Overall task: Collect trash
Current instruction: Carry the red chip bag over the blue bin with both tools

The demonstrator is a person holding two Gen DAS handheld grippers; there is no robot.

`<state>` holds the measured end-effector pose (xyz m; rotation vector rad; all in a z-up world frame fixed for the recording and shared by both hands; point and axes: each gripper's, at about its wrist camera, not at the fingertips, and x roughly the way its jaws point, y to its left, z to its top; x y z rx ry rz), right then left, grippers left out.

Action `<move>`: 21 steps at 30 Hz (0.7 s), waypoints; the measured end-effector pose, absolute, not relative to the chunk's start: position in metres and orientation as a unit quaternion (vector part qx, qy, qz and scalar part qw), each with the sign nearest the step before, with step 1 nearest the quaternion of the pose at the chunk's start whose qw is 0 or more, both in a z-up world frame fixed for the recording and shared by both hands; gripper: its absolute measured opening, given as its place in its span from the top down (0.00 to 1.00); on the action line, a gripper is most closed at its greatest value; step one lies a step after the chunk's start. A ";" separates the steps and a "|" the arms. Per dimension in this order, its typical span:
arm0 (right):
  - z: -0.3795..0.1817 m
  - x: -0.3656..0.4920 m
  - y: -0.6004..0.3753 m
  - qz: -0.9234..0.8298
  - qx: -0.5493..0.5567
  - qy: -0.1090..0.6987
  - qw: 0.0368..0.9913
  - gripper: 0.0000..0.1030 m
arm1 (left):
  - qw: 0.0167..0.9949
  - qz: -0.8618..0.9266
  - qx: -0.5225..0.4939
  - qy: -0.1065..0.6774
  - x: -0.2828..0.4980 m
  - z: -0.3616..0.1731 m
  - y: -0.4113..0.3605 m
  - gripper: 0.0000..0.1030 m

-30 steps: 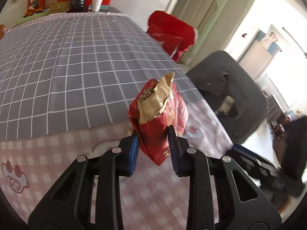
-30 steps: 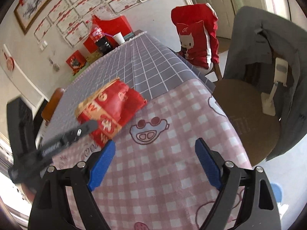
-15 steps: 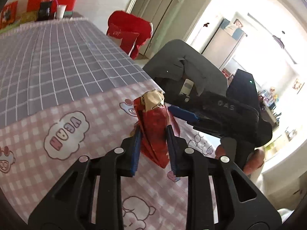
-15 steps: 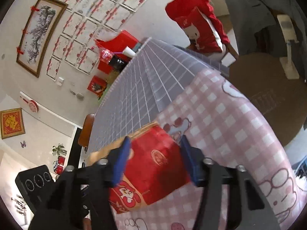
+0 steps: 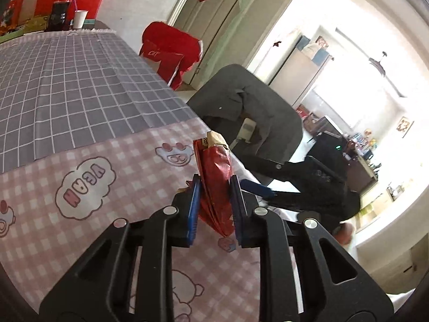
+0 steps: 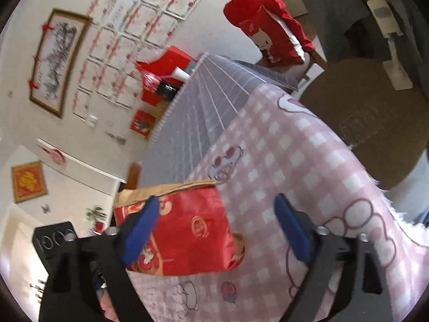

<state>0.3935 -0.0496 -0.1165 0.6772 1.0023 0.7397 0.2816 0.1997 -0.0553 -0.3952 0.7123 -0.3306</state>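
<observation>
- Pinching the flattened red paper snack bag edge-on: left gripper, left wrist view. Blue pads press both faces; jaws have just been closing further on it.
- Bag is upright between the pads, lifted above the pink checked tablecloth with cartoon prints. Tan inner paper shows at its torn top.
- Same view: right gripper just beside the bag on the right, one blue pad showing, black body behind it.
- Grey grid tablecloth covers the far part of the table. White paper cup and red boxes at the far end.
- Dark grey covered chair off the table's right edge; red-covered chair further back.
- Right wrist view: right gripper jaws stand wide apart, just opened out.
- Same bag seen broadside, red face with printed marks, tan flap along the top.
- Left blue pad overlaps the bag's left part; contact cannot be told. Right pad well clear of it, over the pink cloth.
- Frame is motion-blurred. Left gripper's black body shows at lower left.
</observation>
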 end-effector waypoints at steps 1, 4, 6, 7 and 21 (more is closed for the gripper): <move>-0.117 0.392 -0.046 0.350 0.312 0.467 0.750 0.16 | 0.903 -0.162 -0.196 0.346 0.282 -0.057 0.200 0.79; -0.119 0.389 -0.033 0.384 0.309 0.482 0.725 0.16 | 0.897 -0.176 -0.215 0.344 0.281 -0.059 0.201 0.80; -0.119 0.386 -0.031 0.392 0.313 0.483 0.718 0.17 | 0.900 -0.171 -0.212 0.341 0.278 -0.057 0.201 0.80; -0.119 0.386 -0.029 0.403 0.317 0.485 0.708 0.21 | 0.898 -0.175 -0.215 0.340 0.278 -0.058 0.202 0.80; -0.099 0.346 -0.074 0.322 0.277 0.430 0.797 0.87 | 0.902 -0.158 -0.189 0.355 0.281 -0.060 0.174 0.80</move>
